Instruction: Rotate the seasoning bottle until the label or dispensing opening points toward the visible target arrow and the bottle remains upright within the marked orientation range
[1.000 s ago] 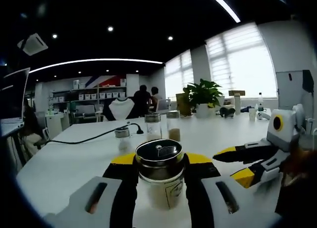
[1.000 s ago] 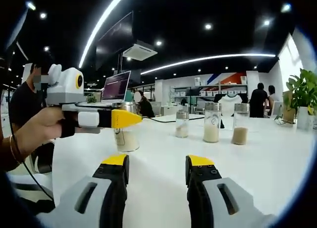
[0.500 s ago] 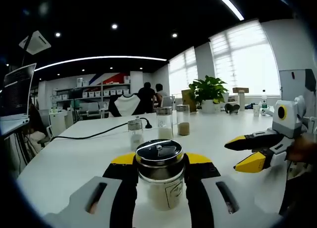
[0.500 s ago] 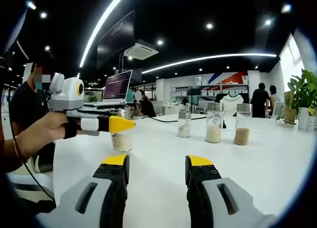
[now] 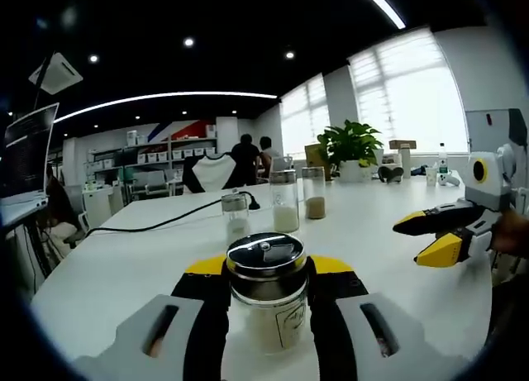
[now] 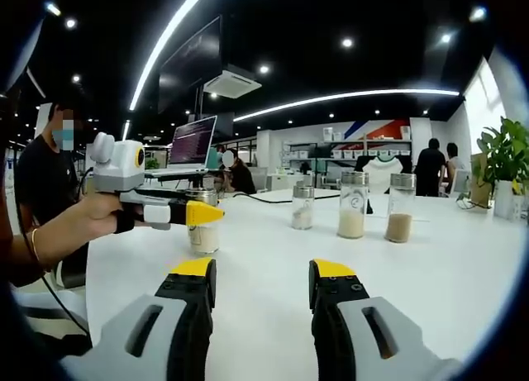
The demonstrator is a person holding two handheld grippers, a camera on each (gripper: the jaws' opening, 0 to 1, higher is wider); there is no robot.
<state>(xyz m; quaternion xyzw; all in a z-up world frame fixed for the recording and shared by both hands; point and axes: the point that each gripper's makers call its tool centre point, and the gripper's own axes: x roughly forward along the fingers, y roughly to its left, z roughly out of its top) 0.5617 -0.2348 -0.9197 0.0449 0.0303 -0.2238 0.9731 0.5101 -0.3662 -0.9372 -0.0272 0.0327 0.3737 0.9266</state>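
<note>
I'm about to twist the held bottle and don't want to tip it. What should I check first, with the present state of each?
1. Left gripper shut on the glass seasoning bottle with the metal lid: ok.
2. Bottle upright between the jaws: ok.
3. Right gripper open, holding nothing, apart from the bottle: ok.
4. Target arrow or marked range on the white table: cannot tell, none in sight.
5. Direction of the label: a faint mark faces the left gripper view, heading cannot tell.
6. Three other glass jars and the black cable stand well off: ok.

No legible text anywhere.
</note>
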